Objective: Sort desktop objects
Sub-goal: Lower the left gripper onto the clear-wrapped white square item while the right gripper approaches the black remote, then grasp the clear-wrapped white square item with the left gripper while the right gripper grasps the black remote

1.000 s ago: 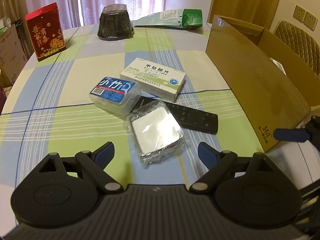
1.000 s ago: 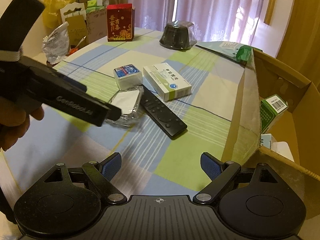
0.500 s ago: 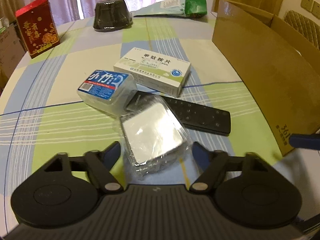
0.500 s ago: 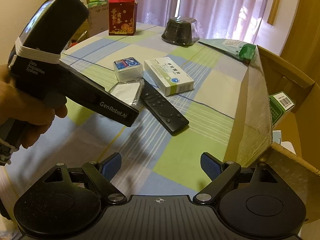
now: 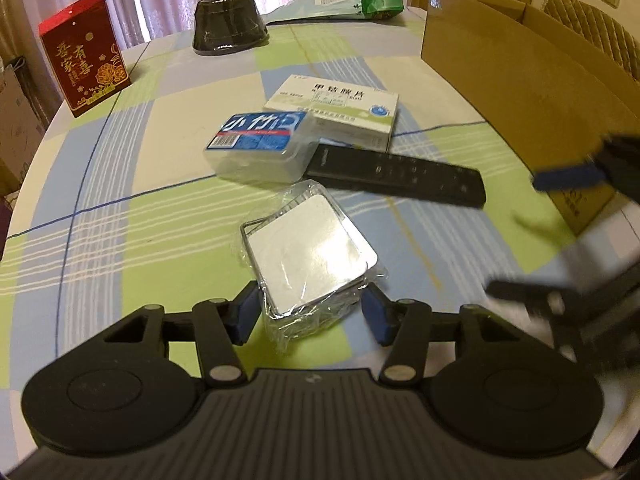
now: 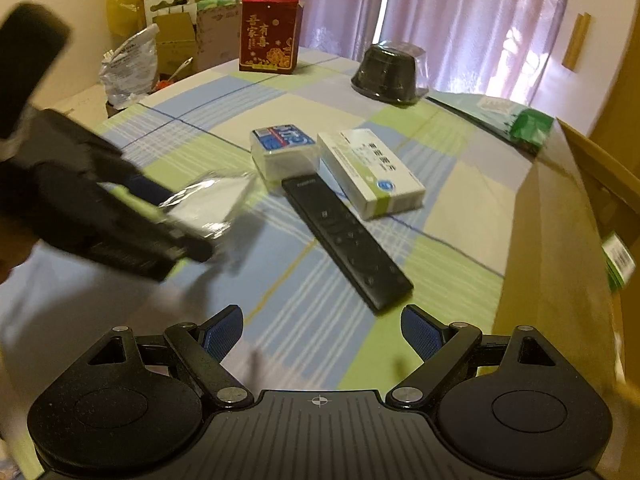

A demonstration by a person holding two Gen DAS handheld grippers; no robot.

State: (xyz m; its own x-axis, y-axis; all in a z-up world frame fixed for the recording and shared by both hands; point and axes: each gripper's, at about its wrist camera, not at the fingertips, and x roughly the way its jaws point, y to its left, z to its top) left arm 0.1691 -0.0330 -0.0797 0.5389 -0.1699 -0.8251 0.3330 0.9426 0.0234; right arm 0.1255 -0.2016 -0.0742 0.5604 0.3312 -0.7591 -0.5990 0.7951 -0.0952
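the left gripper (image 5: 306, 312) is seen down low over the table, its blue-padded fingers (image 5: 244, 314) set on either side of a shiny silver square tin wrapped in clear crinkly plastic (image 5: 308, 256). the pads look to be touching or almost touching the wrap at the tin's near end, but whether it's actually clamped can't be told from here. the tin is sat tilted on the checked blue, green and cream tablecloth (image 5: 120, 240), a bit apart from the rest of the pile.

just behind it a long black remote control (image 5: 394, 176) is laid flat, and touching the remote's far end are a clear plastic box with a blue label (image 5: 260, 146) and a white and green medicine carton (image 5: 340, 106), pushed up against each other. further back a red gift box with gold lettering (image 5: 84, 64) is stood upright, with a dark round container in clear wrap (image 5: 228, 26) and a flat green and white packet (image 5: 352, 4) near the table's far edge.

an open brown cardboard box (image 5: 520, 92) is stood on the right side of the table, and in the right wrist view a green-labelled item (image 6: 618, 260) is spotted inside it.

the right gripper (image 6: 322, 332) is held above the tablecloth near the remote's near end, fingers wide apart, nothing between them. the left gripper shows up blurred in that view.
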